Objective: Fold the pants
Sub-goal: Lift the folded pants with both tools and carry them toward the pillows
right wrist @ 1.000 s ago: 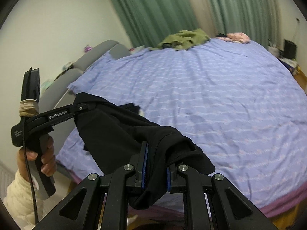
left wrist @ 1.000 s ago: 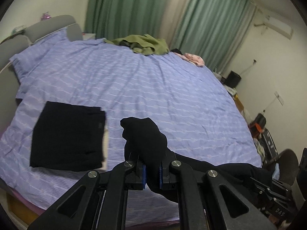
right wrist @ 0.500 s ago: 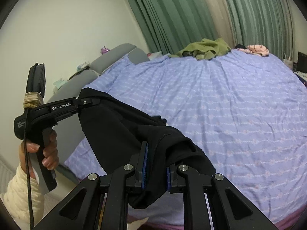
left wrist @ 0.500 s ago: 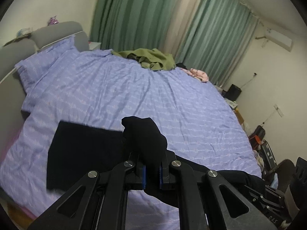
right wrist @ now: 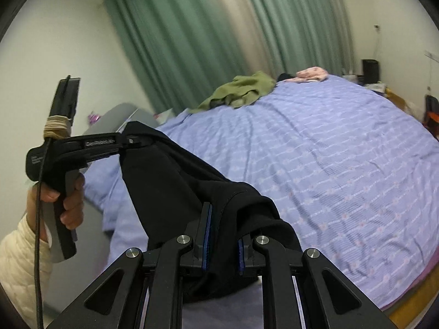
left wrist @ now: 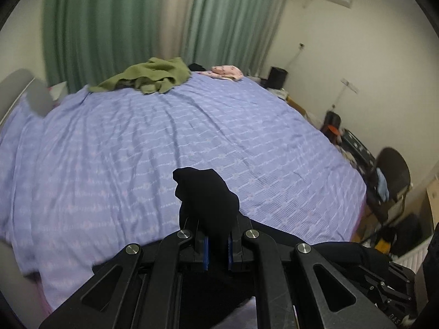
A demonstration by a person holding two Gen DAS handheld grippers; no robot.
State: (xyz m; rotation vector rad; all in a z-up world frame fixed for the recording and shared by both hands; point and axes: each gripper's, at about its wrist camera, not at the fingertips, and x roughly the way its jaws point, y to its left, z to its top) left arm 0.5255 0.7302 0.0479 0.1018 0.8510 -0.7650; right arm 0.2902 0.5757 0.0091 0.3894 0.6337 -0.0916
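Observation:
I hold black pants (right wrist: 175, 192) stretched in the air between both grippers, above the near edge of the bed. My left gripper (left wrist: 216, 249) is shut on a bunched black end of the pants (left wrist: 205, 192). My right gripper (right wrist: 221, 255) is shut on another bunched part of them. In the right wrist view the left gripper (right wrist: 131, 140) shows at the left, held by a hand, with the cloth running from it down to my right jaws. The rest of the pants hangs below, out of sight.
The bed (left wrist: 164, 142) has a lilac patterned cover. An olive green garment (left wrist: 148, 78) and a pink garment (left wrist: 227, 71) lie at its far side by green curtains. A chair (left wrist: 392, 175) and clutter stand to the right of the bed.
Both grippers have risen and tilted up with the pants. The folded black garment on the bed's near left has dropped out of the left wrist view.

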